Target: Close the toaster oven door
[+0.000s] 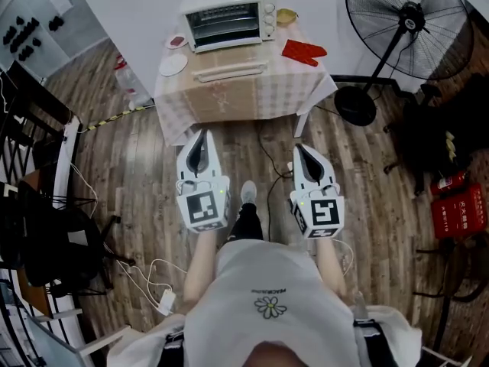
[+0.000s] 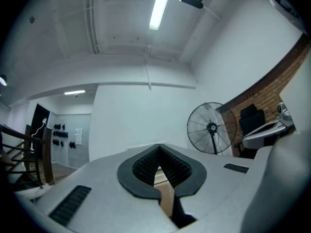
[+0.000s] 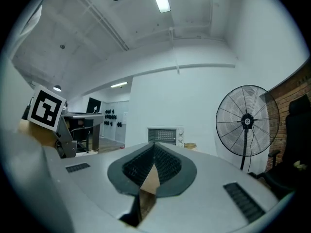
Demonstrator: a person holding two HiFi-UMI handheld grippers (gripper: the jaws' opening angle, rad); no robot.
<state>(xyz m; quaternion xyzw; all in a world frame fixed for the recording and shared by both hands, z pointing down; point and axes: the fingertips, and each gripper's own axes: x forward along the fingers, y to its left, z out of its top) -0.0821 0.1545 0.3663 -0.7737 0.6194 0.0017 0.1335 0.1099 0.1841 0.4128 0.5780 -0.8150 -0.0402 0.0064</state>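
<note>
Head view: overhead, steeply down, bench (image 1: 252, 102) far. Gripper views: low, level, forward. All share fan (image 1: 405, 23); head and right share toaster oven (image 1: 229, 17).

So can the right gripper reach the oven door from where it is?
Probably not yet. The right gripper, shut and empty, hangs over the floor short of the table, and the open door lies further on. The way between looks free, so a step forward should do it.

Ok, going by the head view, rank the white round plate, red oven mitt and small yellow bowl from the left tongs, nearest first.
From the left tongs:
1. White round plate, table's front left.
2. Red oven mitt, table's right side.
3. Small yellow bowl, back right corner.
</note>
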